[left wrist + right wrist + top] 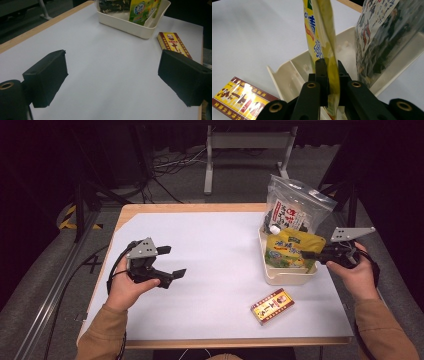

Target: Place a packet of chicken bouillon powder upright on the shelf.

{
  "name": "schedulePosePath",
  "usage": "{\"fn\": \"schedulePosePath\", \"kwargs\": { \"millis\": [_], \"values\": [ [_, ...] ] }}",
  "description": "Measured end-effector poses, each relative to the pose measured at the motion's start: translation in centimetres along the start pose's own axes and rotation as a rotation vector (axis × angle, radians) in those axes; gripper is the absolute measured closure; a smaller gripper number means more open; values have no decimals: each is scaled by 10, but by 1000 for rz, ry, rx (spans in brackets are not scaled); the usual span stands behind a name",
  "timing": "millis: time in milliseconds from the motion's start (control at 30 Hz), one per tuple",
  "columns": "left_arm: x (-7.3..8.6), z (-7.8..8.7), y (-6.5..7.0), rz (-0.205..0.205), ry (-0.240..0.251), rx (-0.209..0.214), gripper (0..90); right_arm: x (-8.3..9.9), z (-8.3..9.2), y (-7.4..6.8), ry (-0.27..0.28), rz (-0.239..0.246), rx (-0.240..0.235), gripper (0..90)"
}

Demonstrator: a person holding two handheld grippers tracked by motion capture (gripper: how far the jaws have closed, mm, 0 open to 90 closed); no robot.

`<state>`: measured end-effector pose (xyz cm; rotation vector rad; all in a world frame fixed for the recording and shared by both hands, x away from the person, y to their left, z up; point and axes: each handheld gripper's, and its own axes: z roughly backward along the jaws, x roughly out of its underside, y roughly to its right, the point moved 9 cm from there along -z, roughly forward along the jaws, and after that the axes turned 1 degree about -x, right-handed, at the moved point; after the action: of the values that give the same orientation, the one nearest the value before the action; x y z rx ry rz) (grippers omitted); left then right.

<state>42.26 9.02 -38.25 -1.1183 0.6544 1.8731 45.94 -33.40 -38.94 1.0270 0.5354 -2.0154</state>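
A yellow snack pouch [290, 247] stands upright in a cream basket [290, 279] at the right of the white mat. My right gripper [304, 254] comes in from the right and is shut on the pouch's edge. The right gripper view shows the thin pouch [319, 32] pinched between the two black jaws of my right gripper [332, 67] over the basket [292, 72]. My left gripper [171, 261] is held low over the mat at the left, open with nothing between its jaws. In its own view, my left gripper [113, 60] faces the basket [130, 25].
A clear bag of dark snacks [292, 210] stands in the back of the basket, behind the pouch. A red and yellow box [272, 306] lies flat on the mat in front of the basket. The white mat [215, 255] covers a wooden table; metal frames and cables stand beyond.
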Motion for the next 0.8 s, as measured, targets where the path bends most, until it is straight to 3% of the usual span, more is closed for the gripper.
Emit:
{"fn": "schedulePosePath", "kwargs": {
  "millis": [133, 267, 500, 633, 800],
  "values": [
    [1, -4, 2, 1, -11, 9, 93, 0, 1, 1, -12, -6, 12, 832],
    [2, -9, 3, -3, -15, 12, 93, -3, 3, -2, -2, -19, 18, 732],
    [1, -15, 7, -3, -25, 24, 93, -7, 12, -4, 22, -12, 72, 555],
    [-2, -19, 11, -16, -25, 32, 93, -7, 22, -7, 10, 8, 119, 516],
    [-5, -24, 17, -14, -41, 37, 92, -8, 35, -11, 8, -7, 163, 458]
  ]
}}
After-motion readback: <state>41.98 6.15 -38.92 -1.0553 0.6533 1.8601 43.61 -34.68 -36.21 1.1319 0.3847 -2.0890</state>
